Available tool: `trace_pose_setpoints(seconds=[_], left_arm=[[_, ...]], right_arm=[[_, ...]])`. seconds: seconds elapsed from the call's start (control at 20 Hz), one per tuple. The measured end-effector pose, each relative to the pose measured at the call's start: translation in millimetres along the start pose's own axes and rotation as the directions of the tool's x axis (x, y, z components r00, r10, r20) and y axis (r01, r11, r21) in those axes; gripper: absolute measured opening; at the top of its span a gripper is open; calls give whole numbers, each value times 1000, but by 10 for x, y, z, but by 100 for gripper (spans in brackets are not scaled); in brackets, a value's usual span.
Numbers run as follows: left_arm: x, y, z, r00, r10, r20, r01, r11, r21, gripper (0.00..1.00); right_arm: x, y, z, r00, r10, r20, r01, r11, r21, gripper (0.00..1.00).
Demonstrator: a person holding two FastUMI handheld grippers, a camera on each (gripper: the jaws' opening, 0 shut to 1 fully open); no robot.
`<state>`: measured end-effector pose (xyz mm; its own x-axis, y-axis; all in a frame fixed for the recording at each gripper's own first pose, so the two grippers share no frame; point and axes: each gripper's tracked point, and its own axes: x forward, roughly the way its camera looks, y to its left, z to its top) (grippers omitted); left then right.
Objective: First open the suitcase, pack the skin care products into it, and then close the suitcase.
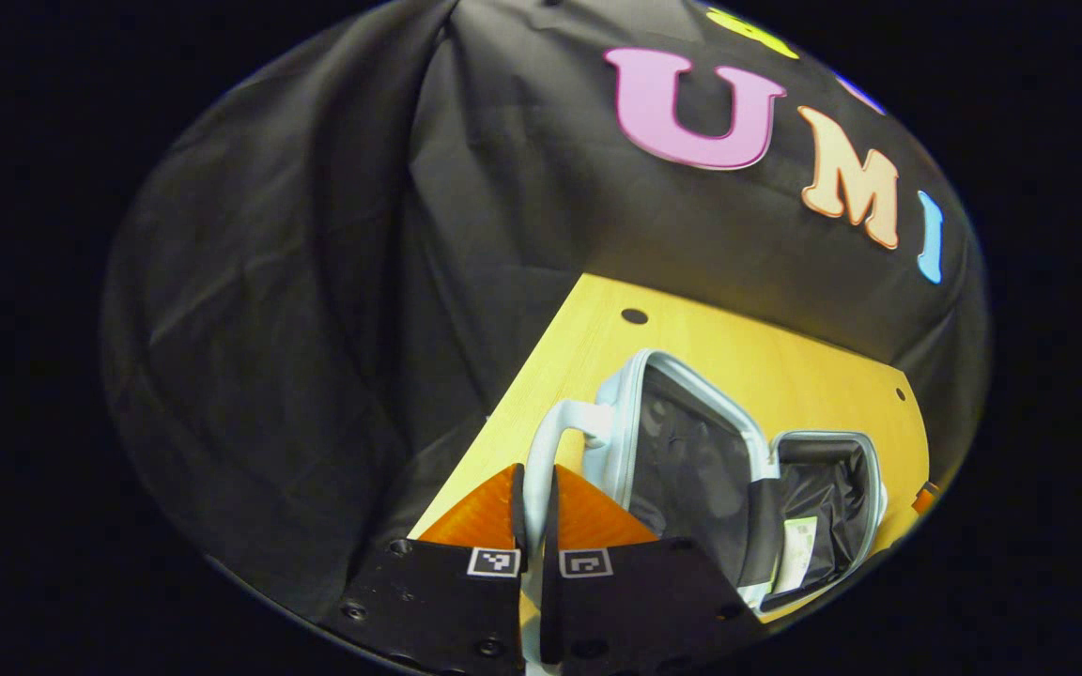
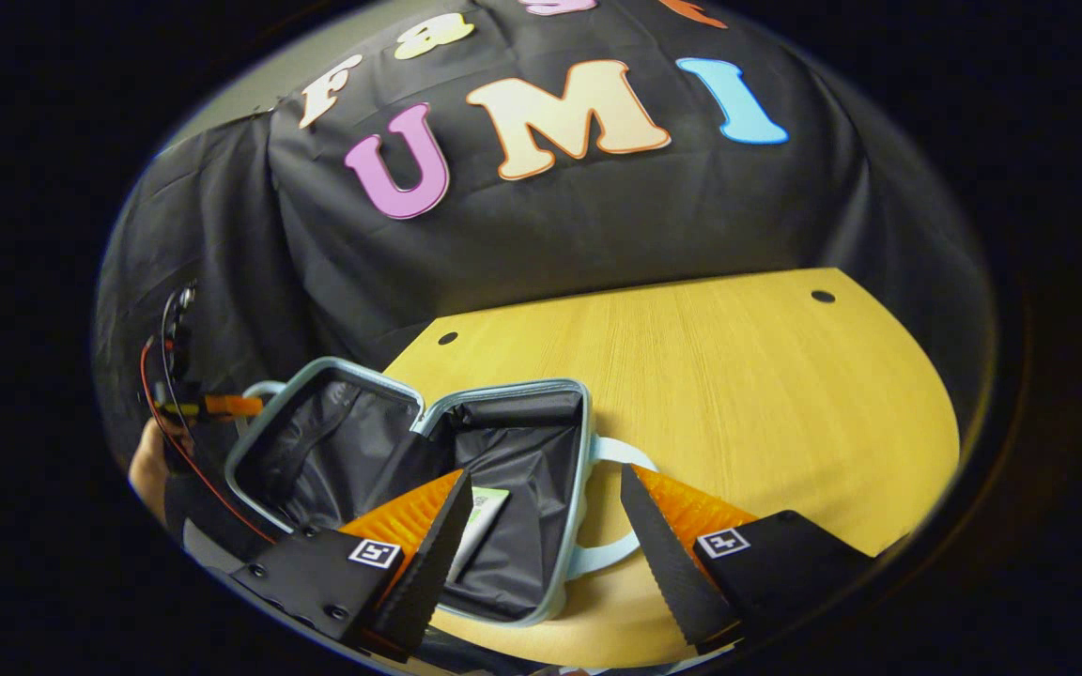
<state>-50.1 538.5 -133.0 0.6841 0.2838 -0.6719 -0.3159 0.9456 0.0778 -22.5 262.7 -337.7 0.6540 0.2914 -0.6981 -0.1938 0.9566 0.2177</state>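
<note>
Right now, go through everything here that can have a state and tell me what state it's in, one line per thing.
suitcase: open, both halves spread on the table.
skin care tube: lying inside the suitcase's right half.
suitcase handle: clamped between the left fingers.
left hand-held gripper: shut on the suitcase handle.
right hand-held gripper: open, holding nothing, above the suitcase's edge.

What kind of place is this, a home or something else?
Probably a staged recording booth, not a home: a black cloth wall hangs behind a bare wooden table, where an open suitcase lies. The left gripper grips its handle.
</note>
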Motion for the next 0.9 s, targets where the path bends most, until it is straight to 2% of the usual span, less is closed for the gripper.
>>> trace_pose_setpoints(seconds=[0.25,0.6,0.9], left_arm=[[-452,-562,366,995,-41,95,40,999,16,0],[-870,-1250,489,984,-105,142,97,993,62,1],[-1072,-2058,555,956,-239,169,222,968,114,0]], right_arm=[[-155,-209,120,999,44,16,-43,998,-36,98],[-261,-464,212,997,62,36,-60,998,-36,98],[-403,-653,209,997,58,52,-56,998,-40,98]])
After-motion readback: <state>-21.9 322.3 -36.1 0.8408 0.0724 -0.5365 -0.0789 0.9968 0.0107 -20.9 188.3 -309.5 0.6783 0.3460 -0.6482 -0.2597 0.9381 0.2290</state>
